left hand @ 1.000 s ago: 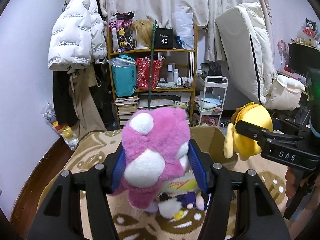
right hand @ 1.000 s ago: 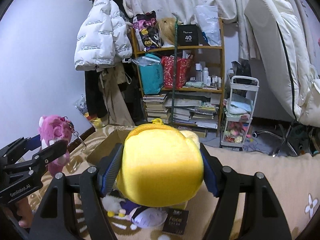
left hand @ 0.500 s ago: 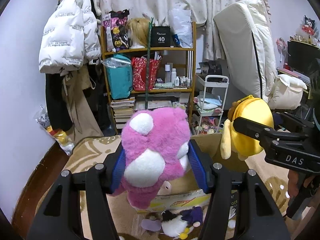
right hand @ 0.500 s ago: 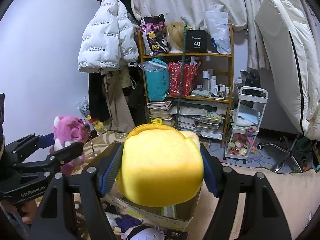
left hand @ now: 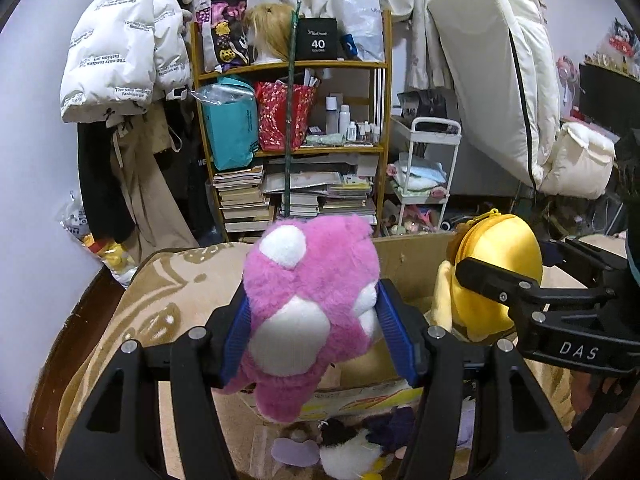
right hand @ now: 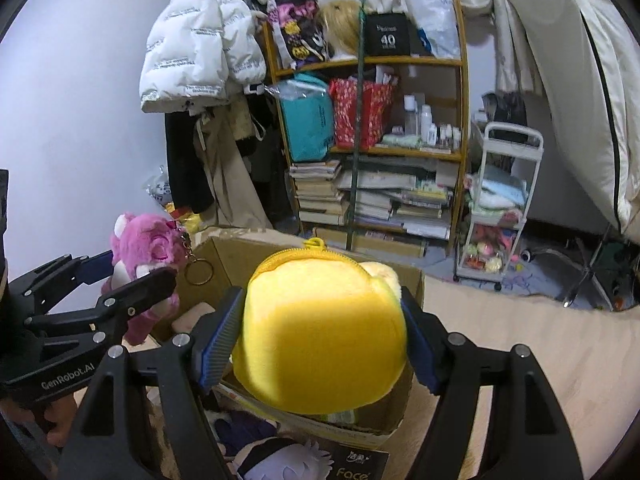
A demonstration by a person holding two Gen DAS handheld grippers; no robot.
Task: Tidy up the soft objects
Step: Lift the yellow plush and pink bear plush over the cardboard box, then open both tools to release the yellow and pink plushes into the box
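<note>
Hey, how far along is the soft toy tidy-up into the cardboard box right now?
Midway. Done: at least one pale item seems to lie inside the cardboard box. In hand: the left gripper grips the pink plush and the right gripper grips the yellow plush pouch, both over the box. Left: release both, then collect the toys on the floor in front.

Pink plush bear [left hand: 308, 312] w/ white patches hung upright btwn blue pads, over the near left part of an open cardboard box [right hand: 320, 256]; a metal keyring dangled at its side. Yellow plush pouch [right hand: 320, 336], round, zip along top w/ small loop, cream ear showing behind, was clamped level over the box's near edge. More plushies, white, purple & black, lay on the rug just before the box.
</note>
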